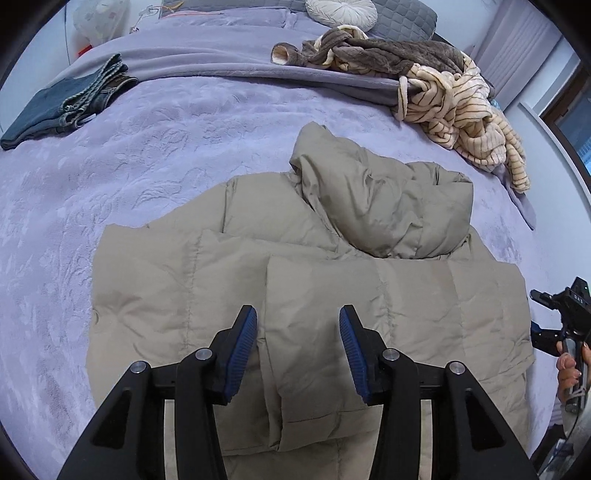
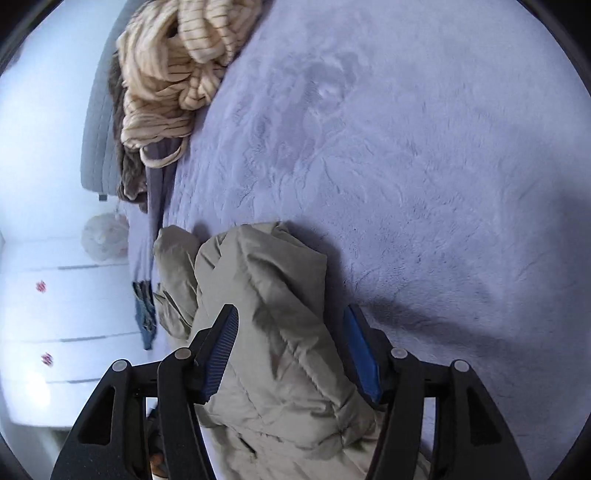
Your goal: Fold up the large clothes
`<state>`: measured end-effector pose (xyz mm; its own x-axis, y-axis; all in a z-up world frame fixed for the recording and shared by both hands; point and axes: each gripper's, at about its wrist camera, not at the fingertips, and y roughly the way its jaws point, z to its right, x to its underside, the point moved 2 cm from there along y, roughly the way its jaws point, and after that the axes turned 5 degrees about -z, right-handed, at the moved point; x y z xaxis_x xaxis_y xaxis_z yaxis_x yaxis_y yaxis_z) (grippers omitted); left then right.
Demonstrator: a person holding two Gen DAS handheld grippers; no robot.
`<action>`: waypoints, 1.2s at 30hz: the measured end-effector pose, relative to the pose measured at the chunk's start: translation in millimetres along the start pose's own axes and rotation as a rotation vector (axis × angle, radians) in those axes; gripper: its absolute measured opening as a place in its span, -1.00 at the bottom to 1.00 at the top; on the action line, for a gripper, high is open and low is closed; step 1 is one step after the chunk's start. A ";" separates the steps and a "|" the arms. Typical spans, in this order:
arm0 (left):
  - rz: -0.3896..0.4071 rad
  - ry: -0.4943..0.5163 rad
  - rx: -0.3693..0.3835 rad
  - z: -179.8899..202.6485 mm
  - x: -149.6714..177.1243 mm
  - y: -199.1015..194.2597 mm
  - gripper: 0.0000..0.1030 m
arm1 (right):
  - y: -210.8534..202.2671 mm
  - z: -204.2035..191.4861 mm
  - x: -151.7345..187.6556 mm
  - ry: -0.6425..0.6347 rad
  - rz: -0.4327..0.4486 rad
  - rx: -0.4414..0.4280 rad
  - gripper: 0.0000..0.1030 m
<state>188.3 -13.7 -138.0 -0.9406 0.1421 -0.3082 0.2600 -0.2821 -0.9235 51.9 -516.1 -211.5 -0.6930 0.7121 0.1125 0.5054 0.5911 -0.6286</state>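
A beige puffer jacket (image 1: 332, 280) lies spread on the purple blanket (image 1: 147, 166), its hood (image 1: 380, 206) bunched at the far end and a sleeve folded across its front. My left gripper (image 1: 298, 325) hovers over the folded sleeve, open, with nothing pinched. At the right edge of the left wrist view a hand holds my right gripper (image 1: 550, 317) beside the jacket's side. In the right wrist view a puffy fold of the jacket (image 2: 280, 280) sits between the jaws of the right gripper (image 2: 291, 328), which stand open; the right pad (image 2: 360, 350) is clear of the fabric.
Folded jeans (image 1: 66, 103) lie at the far left of the bed. A cream striped garment (image 1: 461, 107) and a brown fleece (image 1: 369, 51) are heaped at the far right, below a round cushion (image 1: 341, 11). White drawers (image 2: 55, 314) stand beyond the bed edge.
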 end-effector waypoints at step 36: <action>-0.098 0.002 -0.227 -6.9 58.4 -1.4 0.22 | -16.9 -36.9 98.7 -0.539 0.040 0.603 0.05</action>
<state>134.5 1.6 -156.3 -0.9633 0.1603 -0.2153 0.2106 -0.0464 -0.9765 -6.1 -441.9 -161.4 -0.9106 0.3569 -0.2082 0.2772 0.1541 -0.9484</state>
